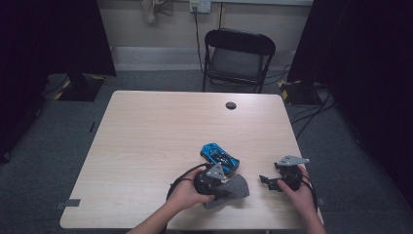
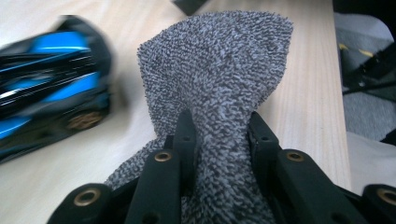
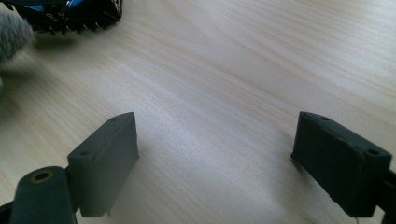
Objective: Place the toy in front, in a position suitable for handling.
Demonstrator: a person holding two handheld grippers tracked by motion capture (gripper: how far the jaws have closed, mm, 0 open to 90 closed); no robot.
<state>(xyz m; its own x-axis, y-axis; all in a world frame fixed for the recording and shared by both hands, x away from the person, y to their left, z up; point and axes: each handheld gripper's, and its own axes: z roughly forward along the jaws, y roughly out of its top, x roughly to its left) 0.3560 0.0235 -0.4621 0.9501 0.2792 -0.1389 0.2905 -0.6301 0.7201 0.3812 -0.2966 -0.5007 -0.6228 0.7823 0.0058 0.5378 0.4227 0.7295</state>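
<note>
A blue and black toy car (image 1: 219, 157) sits on the light wooden table (image 1: 160, 126), a little right of centre near the front. Just in front of it lies a grey terry cloth (image 1: 233, 189). My left gripper (image 1: 220, 182) is shut on that cloth. In the left gripper view the cloth (image 2: 219, 70) bunches up between the jaws of my left gripper (image 2: 219, 135), with the car (image 2: 51, 84) blurred at the left. My right gripper (image 1: 267, 181) is held to the right of the cloth. Its jaws stand open over bare wood (image 3: 215, 154), with the car (image 3: 70, 14) and the cloth (image 3: 11, 35) beyond.
A black folding chair (image 1: 237, 56) stands behind the table's far edge. A round black cable port (image 1: 231, 105) is set in the tabletop near that edge. Cables trail on the grey carpet at the right (image 1: 311, 112). The table's front edge lies close under both hands.
</note>
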